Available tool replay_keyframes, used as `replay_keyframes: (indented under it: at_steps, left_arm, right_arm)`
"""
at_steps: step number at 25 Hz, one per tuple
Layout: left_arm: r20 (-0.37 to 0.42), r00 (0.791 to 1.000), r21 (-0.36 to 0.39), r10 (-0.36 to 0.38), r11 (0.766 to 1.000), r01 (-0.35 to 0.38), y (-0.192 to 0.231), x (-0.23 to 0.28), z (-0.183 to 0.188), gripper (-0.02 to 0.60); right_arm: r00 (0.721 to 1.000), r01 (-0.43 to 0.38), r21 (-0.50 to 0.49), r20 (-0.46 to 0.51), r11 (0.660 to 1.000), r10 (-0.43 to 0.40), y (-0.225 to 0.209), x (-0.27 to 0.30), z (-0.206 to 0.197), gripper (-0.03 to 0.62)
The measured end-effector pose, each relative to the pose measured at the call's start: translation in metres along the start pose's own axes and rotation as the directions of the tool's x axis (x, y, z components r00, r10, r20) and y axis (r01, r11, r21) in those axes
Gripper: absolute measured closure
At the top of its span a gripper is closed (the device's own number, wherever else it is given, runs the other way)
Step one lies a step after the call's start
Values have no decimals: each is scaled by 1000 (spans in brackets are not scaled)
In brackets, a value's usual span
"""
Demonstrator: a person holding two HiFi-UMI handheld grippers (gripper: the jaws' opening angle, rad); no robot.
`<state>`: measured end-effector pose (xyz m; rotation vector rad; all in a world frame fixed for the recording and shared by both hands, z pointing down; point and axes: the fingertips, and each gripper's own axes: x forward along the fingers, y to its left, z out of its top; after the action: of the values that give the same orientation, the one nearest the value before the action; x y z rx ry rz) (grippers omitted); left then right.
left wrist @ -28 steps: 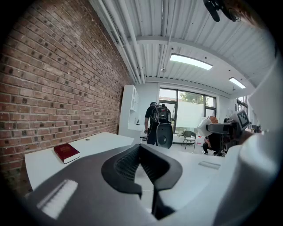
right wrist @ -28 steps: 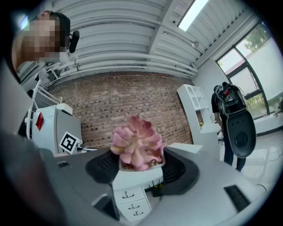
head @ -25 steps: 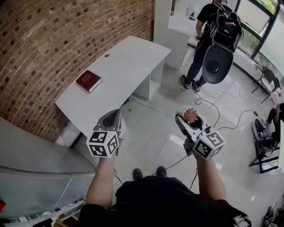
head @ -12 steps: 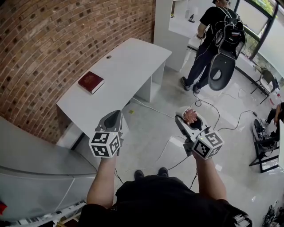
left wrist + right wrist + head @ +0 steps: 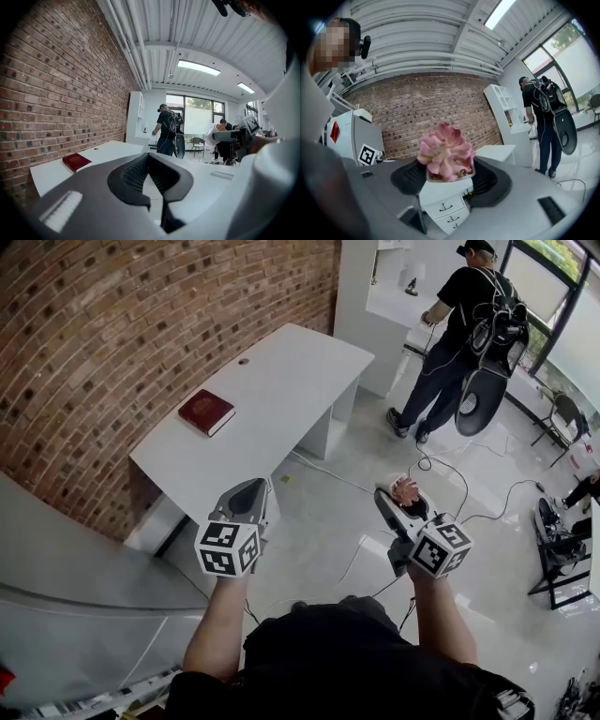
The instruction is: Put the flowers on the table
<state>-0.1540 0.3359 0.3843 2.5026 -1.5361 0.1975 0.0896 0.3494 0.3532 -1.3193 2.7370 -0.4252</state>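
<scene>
Right tool [image 5: 404, 500] still clamps flowers [image 5: 446, 157], table [image 5: 281, 381] slightly nearer

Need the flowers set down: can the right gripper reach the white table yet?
Probably not yet: the right gripper, shut on the flowers, hangs over bare floor apart from the table; nothing blocks the way.
</scene>
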Motion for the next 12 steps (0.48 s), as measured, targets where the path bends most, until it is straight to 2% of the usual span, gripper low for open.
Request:
replay_keyframes:
  at_steps: [6, 12]
  left_arm:
    - [-12, 1000, -30, -3, 1000, 3, 19, -2, -8, 571]
    - [-55, 998, -49, -24, 999, 21, 23, 32, -22, 571]
  right_arm:
    - [1000, -3, 11, -28, 1000, 3, 12, 13, -4, 322]
    - [999, 24, 51, -44, 998, -22, -22, 25, -14, 322]
